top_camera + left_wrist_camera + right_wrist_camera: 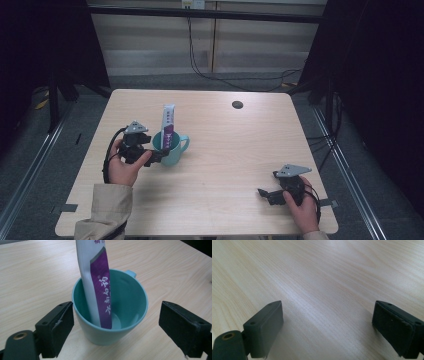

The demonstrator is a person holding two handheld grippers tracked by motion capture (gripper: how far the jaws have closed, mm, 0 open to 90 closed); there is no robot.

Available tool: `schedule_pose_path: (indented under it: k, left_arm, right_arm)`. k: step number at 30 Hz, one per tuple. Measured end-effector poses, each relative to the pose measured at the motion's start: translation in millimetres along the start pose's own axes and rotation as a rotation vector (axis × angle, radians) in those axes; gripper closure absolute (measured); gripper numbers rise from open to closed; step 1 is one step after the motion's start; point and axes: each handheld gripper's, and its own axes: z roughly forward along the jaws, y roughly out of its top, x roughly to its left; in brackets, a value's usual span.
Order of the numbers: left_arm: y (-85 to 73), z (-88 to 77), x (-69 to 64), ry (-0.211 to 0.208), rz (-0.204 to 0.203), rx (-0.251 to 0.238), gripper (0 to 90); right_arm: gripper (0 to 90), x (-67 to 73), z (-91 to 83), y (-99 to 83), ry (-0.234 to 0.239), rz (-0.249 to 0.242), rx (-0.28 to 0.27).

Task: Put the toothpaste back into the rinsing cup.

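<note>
While left tongs [110,330] flank cup [130,300] | table [240,150] bare rightward

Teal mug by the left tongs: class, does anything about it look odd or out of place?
Yes. A white and purple toothpaste tube stands in the teal mug, leaning against its rim, far taller than the mug. Nothing is spilled or damaged. The left tongs flank the mug, open.

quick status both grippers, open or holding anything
left gripper: open, jaws either side of the teal cup, holding nothing
right gripper: open, nothing between its jaws, over the table
</note>
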Motion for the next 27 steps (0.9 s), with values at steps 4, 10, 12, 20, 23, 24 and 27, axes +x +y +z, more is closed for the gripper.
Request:
schedule_pose_path:
  k: [4, 10, 12, 20, 23, 24, 27]
  left_arm:
    - [-4.8, -1.5, -0.3, -0.01, 0.012, 0.015, 9.4]
    - [-10.6, -3.3, -0.9, -0.015, 0.02, 0.038, 9.4]
    - [-12.0, -3.5, -0.7, -0.015, 0.019, 0.035, 9.4]
    - [-21.2, -3.8, -0.3, -0.035, 0.014, 0.052, 9.7]
    - [-25.4, -2.9, 0.1, -0.039, -0.008, 0.053, 9.7]
    - [-27.9, -3.1, 1.1, -0.041, -0.004, 0.058, 10.5]
    - [-30.4, -3.1, 1.3, -0.041, -0.006, 0.065, 11.3]
  right_arm:
    - [9.5, 0.0, 0.0, 0.0, 0.0, 0.0, 0.0]
    - [9.5, 0.0, 0.0, 0.0, 0.0, 0.0, 0.0]
    - [9.5, 0.0, 0.0, 0.0, 0.0, 0.0, 0.0]
    - [9.5, 0.0, 0.0, 0.0, 0.0, 0.0, 0.0]
    - [9.5, 0.0, 0.0, 0.0, 0.0, 0.0, 0.0]
    - [9.4, 0.0, 0.0, 0.0, 0.0, 0.0, 0.0]
    - [9.5, 0.0, 0.0, 0.0, 0.0, 0.0, 0.0]
